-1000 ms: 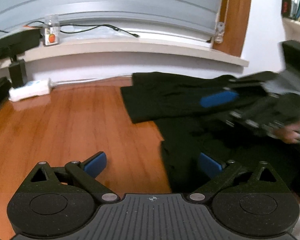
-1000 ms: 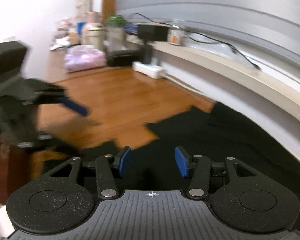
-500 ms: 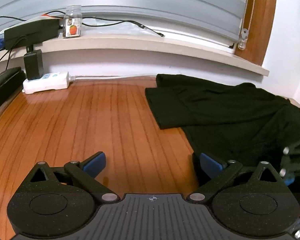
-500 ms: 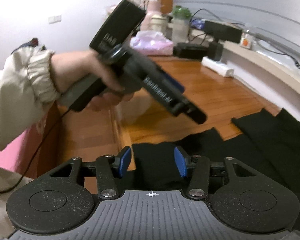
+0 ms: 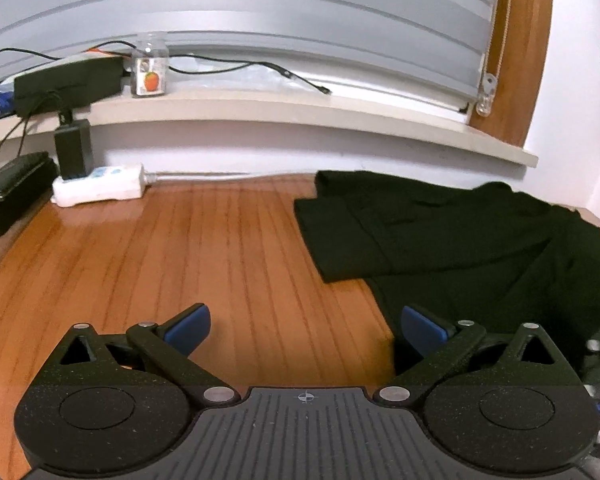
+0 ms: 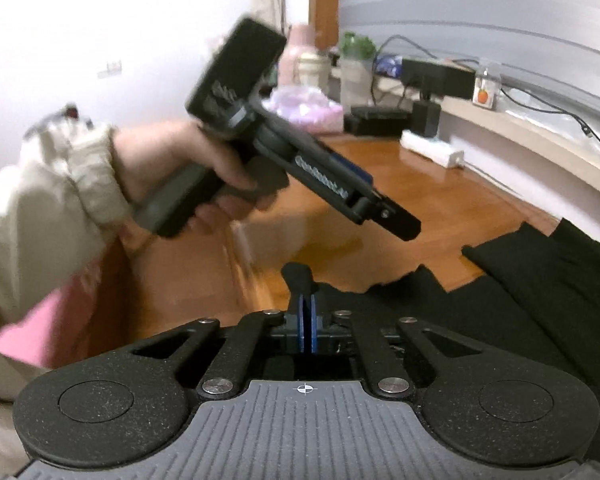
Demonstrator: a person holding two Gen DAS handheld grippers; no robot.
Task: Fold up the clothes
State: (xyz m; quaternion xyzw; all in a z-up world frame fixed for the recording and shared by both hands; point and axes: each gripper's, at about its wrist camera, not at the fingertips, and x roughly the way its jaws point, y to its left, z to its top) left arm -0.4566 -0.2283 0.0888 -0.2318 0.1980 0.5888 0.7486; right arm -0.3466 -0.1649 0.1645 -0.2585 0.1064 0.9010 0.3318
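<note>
One black garment (image 5: 452,240); two grippers (image 5: 306,330); one jar (image 5: 151,66)

The left wrist view looks low over the wooden tabletop (image 5: 204,256) toward the window ledge, with the black garment (image 5: 452,248) close on its right. The right wrist view sits right at the garment's near edge, facing leftward along the ledge. Both share the power strip (image 5: 100,190) and small jar (image 5: 150,66).

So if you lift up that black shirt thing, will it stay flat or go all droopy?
Probably droopy. The black garment lies in soft folds and layers on the wooden table, so it looks thin and limp. The right tool is shut on a small pinch of its edge that bunches up, which suggests it bends easily. It likely drags along rather than sliding as one piece.
</note>
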